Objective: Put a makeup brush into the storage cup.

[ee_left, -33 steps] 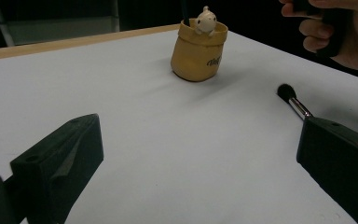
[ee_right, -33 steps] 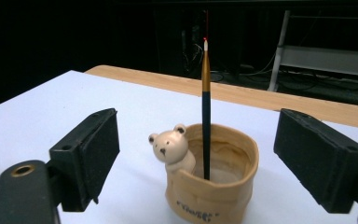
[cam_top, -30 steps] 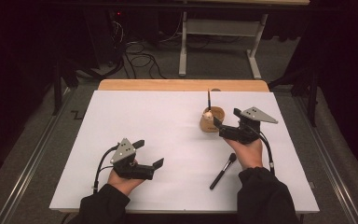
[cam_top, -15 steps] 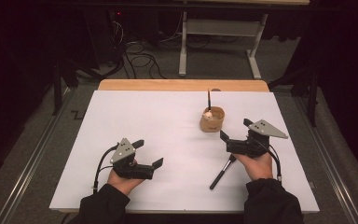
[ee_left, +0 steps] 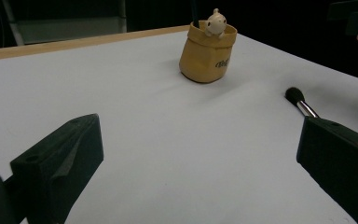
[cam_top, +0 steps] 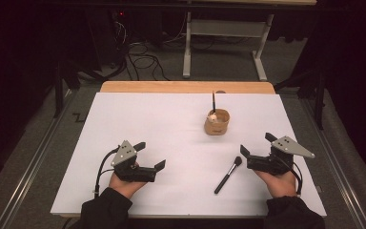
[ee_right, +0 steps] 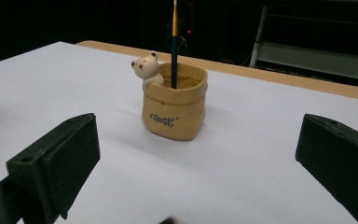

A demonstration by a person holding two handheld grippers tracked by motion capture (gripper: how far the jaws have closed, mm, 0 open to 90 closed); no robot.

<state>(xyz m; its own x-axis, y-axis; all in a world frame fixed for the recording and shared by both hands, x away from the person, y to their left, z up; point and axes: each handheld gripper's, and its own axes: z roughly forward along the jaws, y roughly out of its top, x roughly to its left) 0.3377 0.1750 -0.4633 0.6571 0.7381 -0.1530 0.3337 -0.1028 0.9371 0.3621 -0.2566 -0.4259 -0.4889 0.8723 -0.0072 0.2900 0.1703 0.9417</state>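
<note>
Resting wide open and empty, left gripper (cam_top: 148,160) and right gripper (cam_top: 256,150) flank loose brush (cam_top: 228,174) on table (cam_top: 138,119); another brush stands in holder (cam_top: 217,122). Likely next: right grasps handle, lifts toward holder.

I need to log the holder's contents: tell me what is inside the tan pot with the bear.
One dark slim brush handle stands upright in the tan bear pot, beside the small bear figure at its rim. The pot's wall hides the brush's lower end and the bottom.
</note>
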